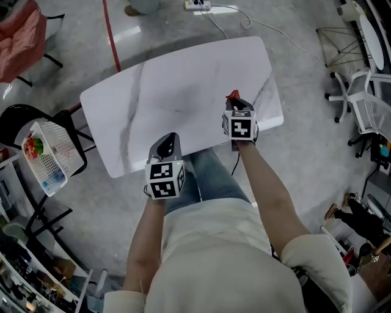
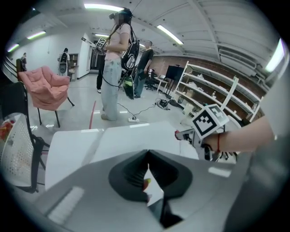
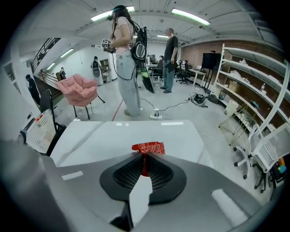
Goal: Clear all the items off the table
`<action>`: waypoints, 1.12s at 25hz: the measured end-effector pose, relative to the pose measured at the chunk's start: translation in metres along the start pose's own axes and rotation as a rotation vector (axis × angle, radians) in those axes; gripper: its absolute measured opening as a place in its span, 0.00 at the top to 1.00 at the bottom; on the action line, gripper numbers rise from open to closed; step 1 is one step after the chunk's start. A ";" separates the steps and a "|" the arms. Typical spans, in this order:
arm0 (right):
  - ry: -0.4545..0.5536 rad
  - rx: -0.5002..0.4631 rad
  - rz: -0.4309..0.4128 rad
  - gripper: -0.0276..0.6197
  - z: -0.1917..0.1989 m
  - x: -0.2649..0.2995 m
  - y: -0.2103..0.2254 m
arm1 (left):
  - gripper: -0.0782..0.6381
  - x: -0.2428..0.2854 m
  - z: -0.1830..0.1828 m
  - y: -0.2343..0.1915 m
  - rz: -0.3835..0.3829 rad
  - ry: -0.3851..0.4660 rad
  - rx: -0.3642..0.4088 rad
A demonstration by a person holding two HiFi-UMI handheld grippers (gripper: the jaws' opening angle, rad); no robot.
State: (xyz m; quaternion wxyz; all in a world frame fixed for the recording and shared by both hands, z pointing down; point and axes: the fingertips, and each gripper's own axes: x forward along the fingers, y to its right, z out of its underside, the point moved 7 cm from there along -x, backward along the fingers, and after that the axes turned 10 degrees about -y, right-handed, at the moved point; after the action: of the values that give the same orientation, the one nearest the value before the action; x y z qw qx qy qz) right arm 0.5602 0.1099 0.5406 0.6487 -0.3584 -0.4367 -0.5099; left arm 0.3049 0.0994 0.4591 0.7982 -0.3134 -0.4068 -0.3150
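Note:
The white marble table (image 1: 159, 92) is bare on top. My right gripper (image 1: 235, 102) hangs over its near right part, shut on a red crinkled packet (image 1: 233, 95). In the right gripper view the red packet (image 3: 148, 147) sticks out past the closed tips of the right gripper (image 3: 144, 157). My left gripper (image 1: 169, 139) is over the table's near edge, to the left of the right one. In the left gripper view the left gripper (image 2: 147, 154) has its tips together, and a small yellow-red piece (image 2: 146, 183) shows between the pads; what it is I cannot tell.
A white mesh basket (image 1: 52, 153) with coloured items stands left of the table. Beyond the far edge are a pink armchair (image 3: 81, 89), standing people (image 2: 113, 68) and a power strip with a cable (image 1: 197, 5). White office chairs (image 1: 360, 101) and shelving (image 3: 253, 81) stand to the right.

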 end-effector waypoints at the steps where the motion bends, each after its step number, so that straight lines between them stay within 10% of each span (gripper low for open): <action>1: 0.009 -0.002 -0.001 0.91 0.000 -0.006 -0.004 | 0.88 -0.006 0.002 -0.003 -0.004 0.007 -0.001; 28: 0.161 -0.244 -0.173 0.91 0.046 -0.149 -0.191 | 0.88 -0.178 0.111 -0.093 -0.174 0.192 -0.139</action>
State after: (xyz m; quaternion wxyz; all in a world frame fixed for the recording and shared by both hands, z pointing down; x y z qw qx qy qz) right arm 0.3503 0.1609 0.4215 0.5869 -0.3538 -0.3473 -0.6401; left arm 0.1002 0.1713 0.3833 0.7795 -0.2998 -0.3313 -0.4391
